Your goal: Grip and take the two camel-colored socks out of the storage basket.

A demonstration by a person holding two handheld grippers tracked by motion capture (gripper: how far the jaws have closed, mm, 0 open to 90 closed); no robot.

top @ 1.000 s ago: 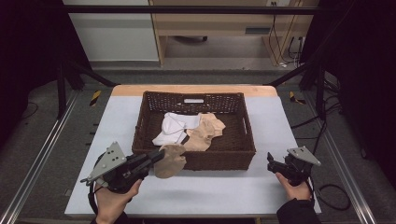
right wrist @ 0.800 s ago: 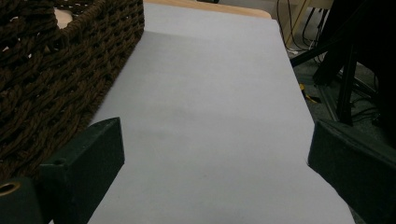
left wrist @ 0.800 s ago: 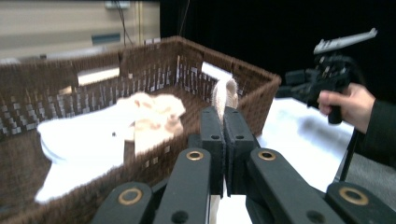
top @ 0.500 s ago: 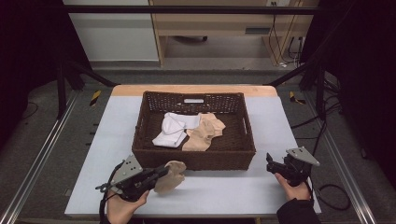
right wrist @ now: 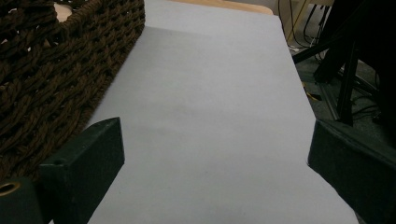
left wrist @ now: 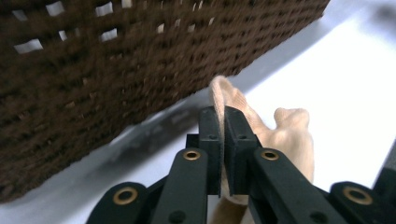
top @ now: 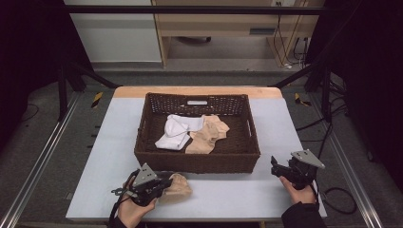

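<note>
Down at the near edge of the pale grey bench [top: 95, 156], my left gripper [left wrist: 223, 122] has its jaws clenched on a crumpled beige sock [left wrist: 287, 140], which rests on the bench just in front of the dark brown woven basket [top: 197, 161]. Their grip has just begun easing slightly. My right gripper [right wrist: 215, 154] hovers beside the basket with jaws released wide, holding nothing.

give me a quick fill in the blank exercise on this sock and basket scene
1. The left gripper is shut on a beige fabric sock that lies on the ____ table.
2. The dark brown woven wicker basket holds a beige sock and a ____ sock.
3. The right gripper has its jaws ____, with nothing between them.

Missing words: white; white; open
</note>
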